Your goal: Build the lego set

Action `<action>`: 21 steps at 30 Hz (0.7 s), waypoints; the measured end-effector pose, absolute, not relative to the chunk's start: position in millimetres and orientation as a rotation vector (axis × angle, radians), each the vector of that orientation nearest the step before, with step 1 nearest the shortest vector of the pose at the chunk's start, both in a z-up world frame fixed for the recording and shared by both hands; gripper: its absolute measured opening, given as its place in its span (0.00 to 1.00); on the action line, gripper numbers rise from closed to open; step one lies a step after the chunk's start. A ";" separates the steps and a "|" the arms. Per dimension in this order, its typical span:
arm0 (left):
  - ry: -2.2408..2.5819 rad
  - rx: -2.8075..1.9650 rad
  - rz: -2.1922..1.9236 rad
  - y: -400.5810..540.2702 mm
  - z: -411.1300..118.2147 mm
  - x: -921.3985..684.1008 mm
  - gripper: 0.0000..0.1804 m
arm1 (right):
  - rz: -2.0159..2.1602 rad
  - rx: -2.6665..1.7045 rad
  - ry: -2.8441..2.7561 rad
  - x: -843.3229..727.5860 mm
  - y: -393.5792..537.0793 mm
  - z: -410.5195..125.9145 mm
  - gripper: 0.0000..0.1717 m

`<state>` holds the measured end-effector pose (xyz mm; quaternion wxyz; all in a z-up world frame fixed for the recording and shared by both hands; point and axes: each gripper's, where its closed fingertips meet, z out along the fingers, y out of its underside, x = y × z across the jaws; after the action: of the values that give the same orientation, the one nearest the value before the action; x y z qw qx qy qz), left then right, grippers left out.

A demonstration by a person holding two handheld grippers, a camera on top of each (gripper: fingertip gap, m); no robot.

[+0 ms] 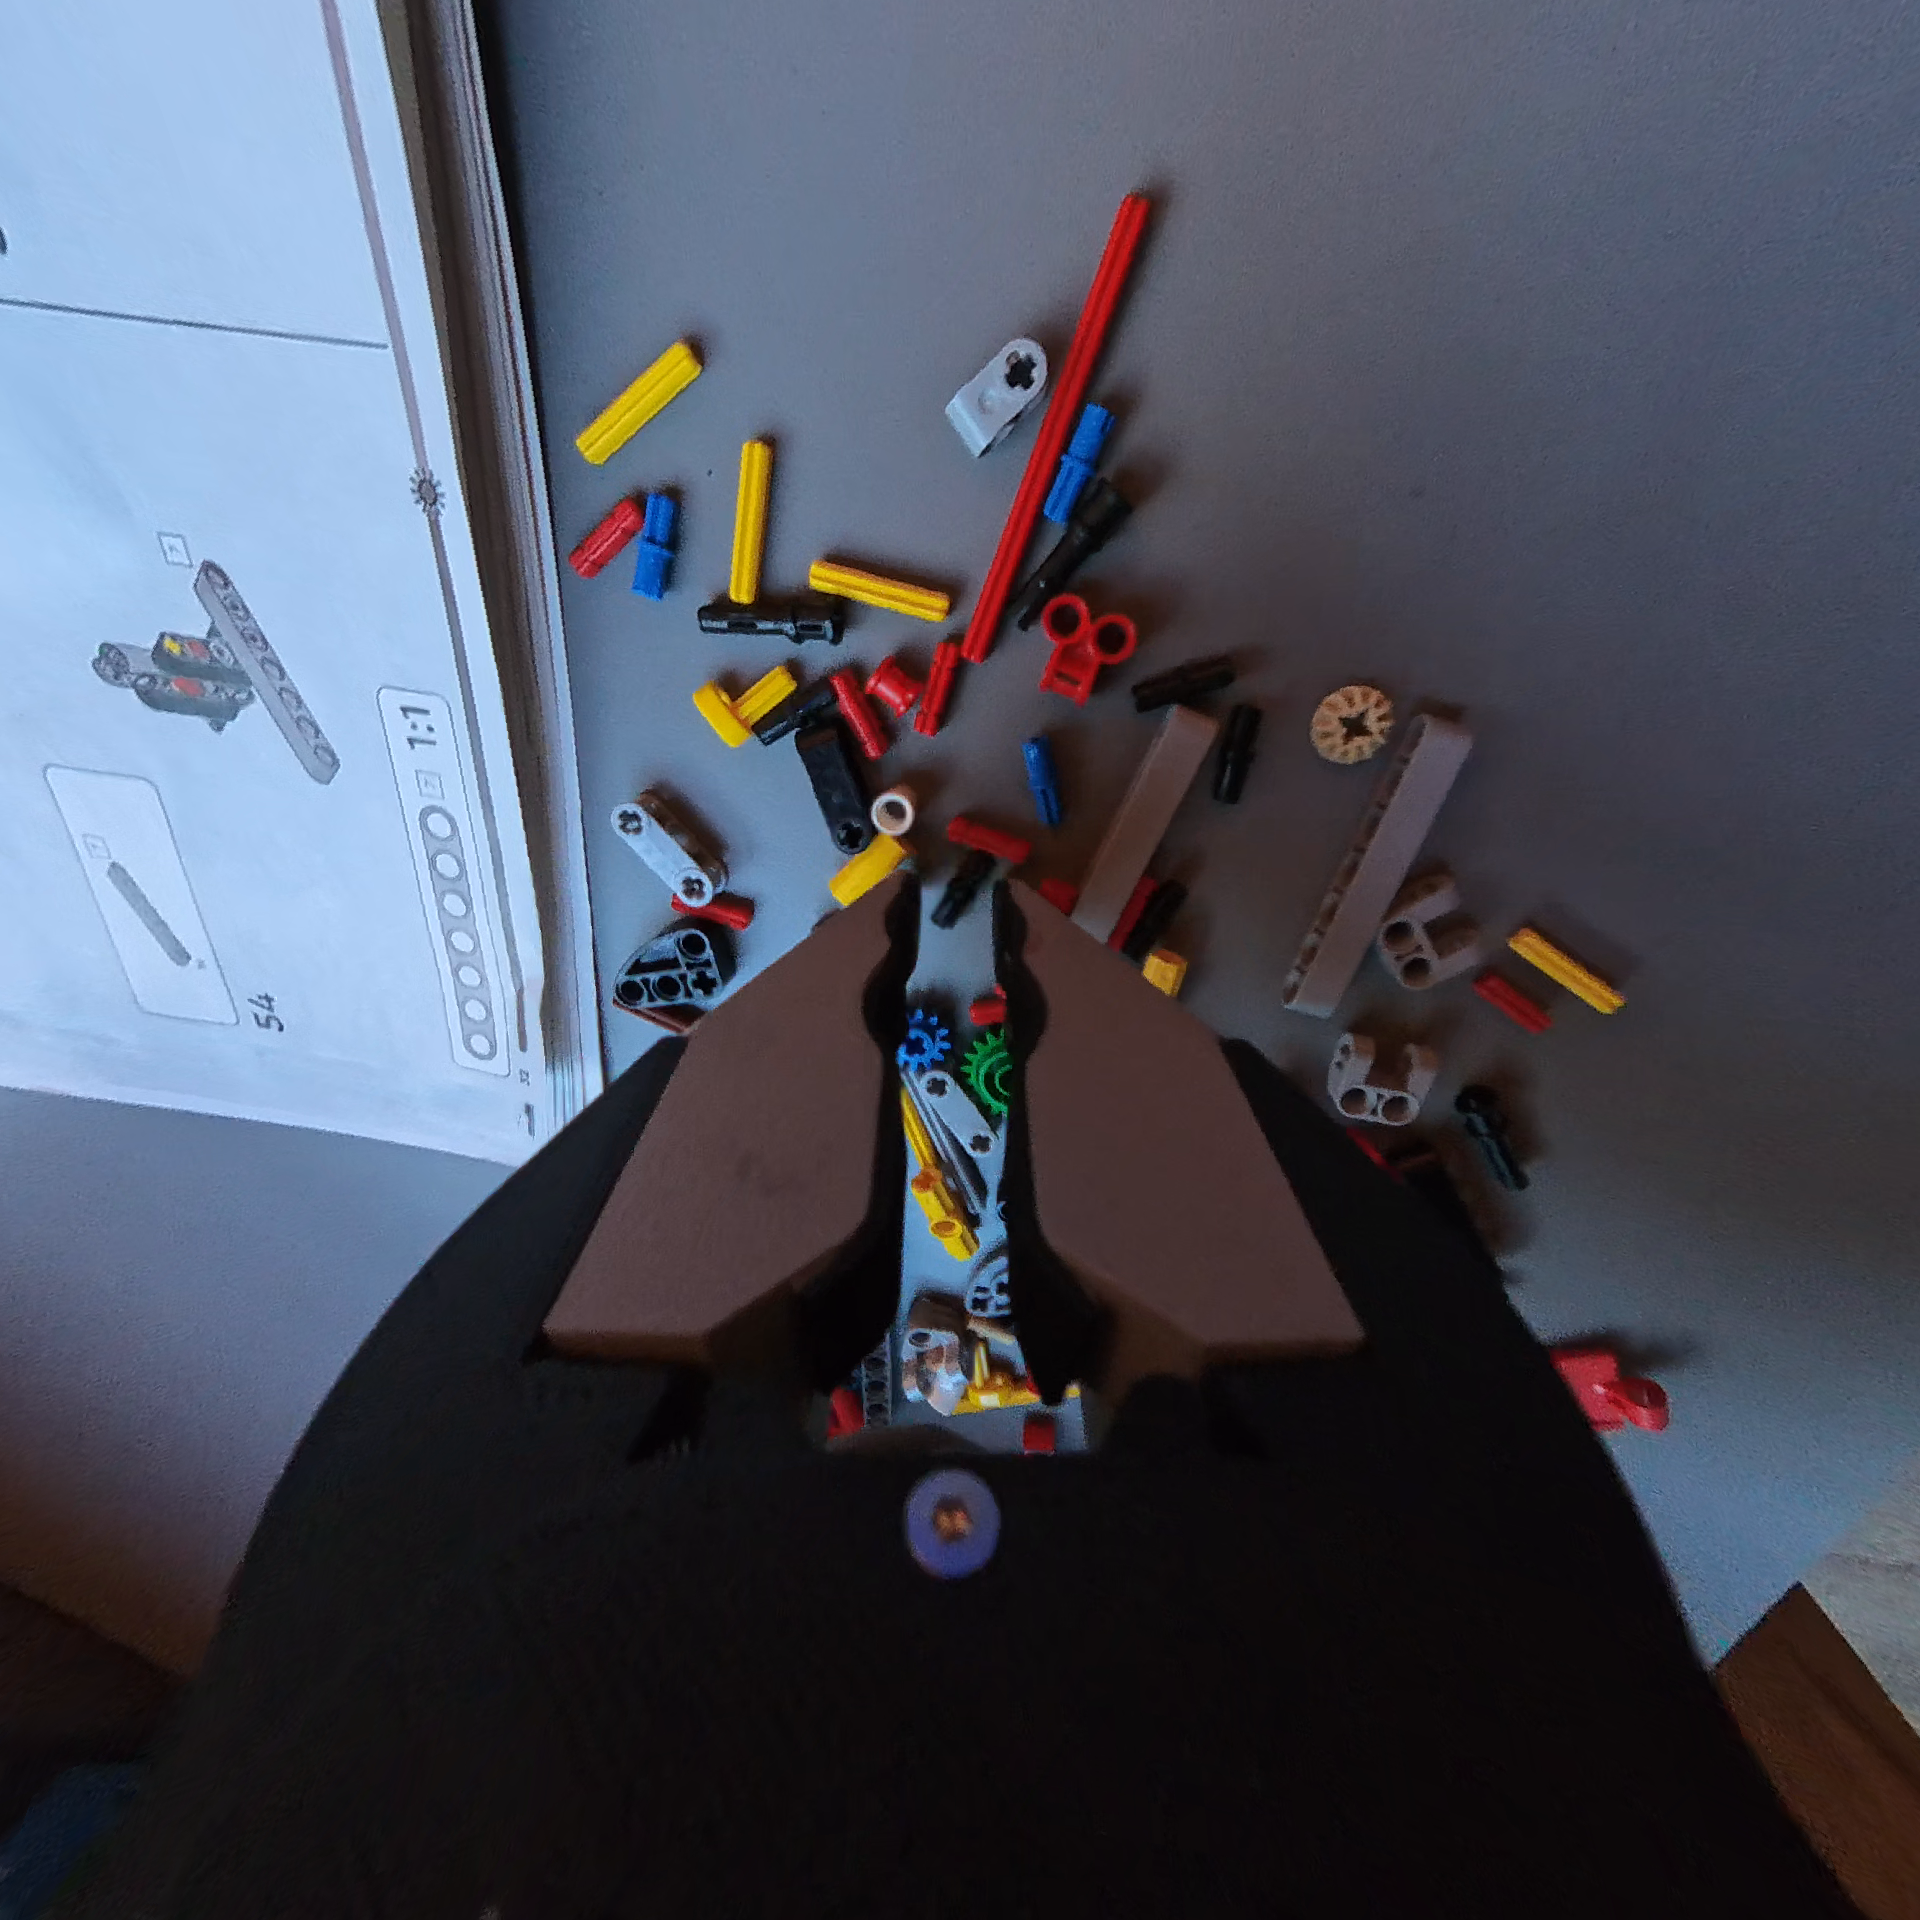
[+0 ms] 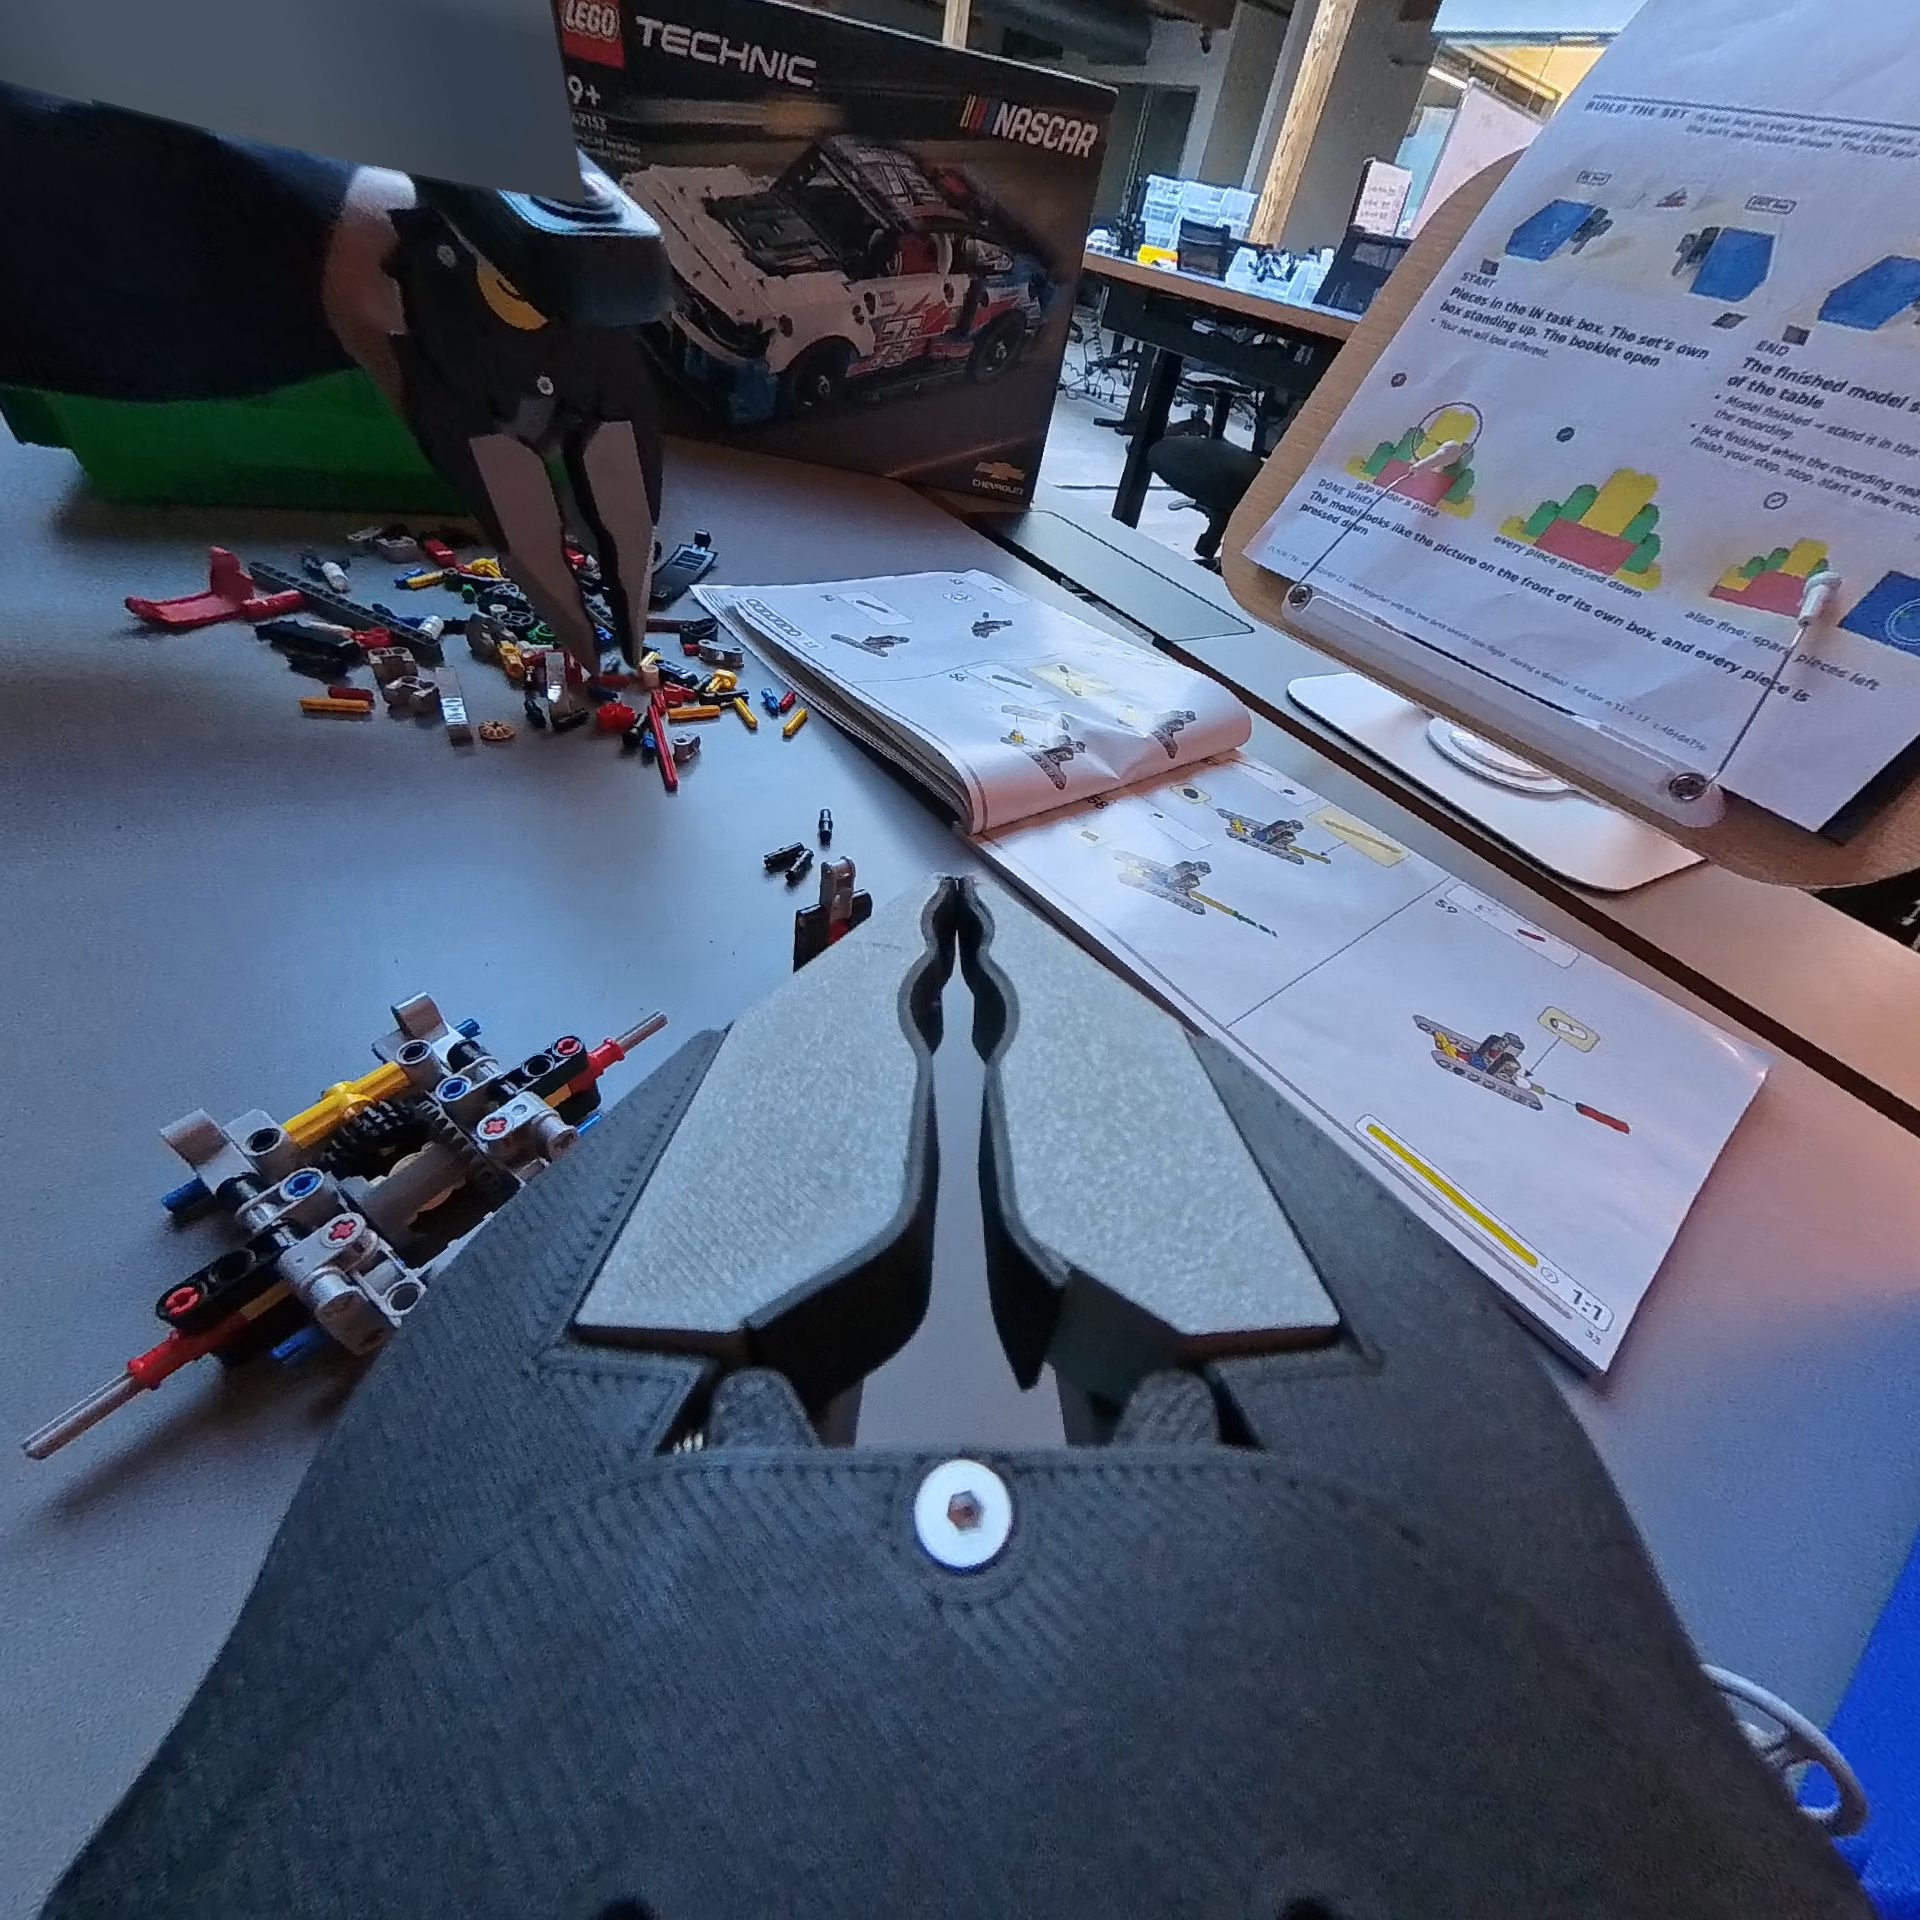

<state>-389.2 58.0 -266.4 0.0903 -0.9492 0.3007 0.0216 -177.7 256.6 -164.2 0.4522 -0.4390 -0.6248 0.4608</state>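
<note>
Fingers of the left gripper (image 1: 956, 894) point down, slightly parted, nothing between them, over a small black plastic pin (image 1: 961, 886); right gripper (image 2: 958, 885) lies level, fingertips pressed together.

Left gripper (image 1: 956, 894) hides pieces (image 1: 956, 1195) beneath it.

Open-plan lab/office workspace: grey table (image 2: 312, 935) with toy building parts (image 2: 540, 665), instruction booklet (image 2: 1195, 831); further desks (image 2: 1226, 291), office chairs (image 2: 1205, 478), storage bins (image 2: 1195, 203) behind.
</note>
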 end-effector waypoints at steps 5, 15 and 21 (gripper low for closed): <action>0.930 -2.837 0.014 55.4 -267.3 -386.5 0.02 | 1.142 -1.082 -1.541 -177.1 256.4 -163.2 0.00; 0.838 -2.759 0.049 70.4 -241.0 -378.7 0.02 | 1.148 -1.074 -1.546 -176.3 254.3 -162.4 0.00; 0.963 -2.544 -0.021 133.6 -224.6 -312.2 0.02 | 1.141 -1.064 -1.558 -177.1 251.6 -163.2 0.00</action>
<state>-312.2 133.6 -224.6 0.2089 -0.9146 0.3463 -0.0075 -177.1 251.6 -163.2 0.4516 -0.4306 -0.6304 0.4617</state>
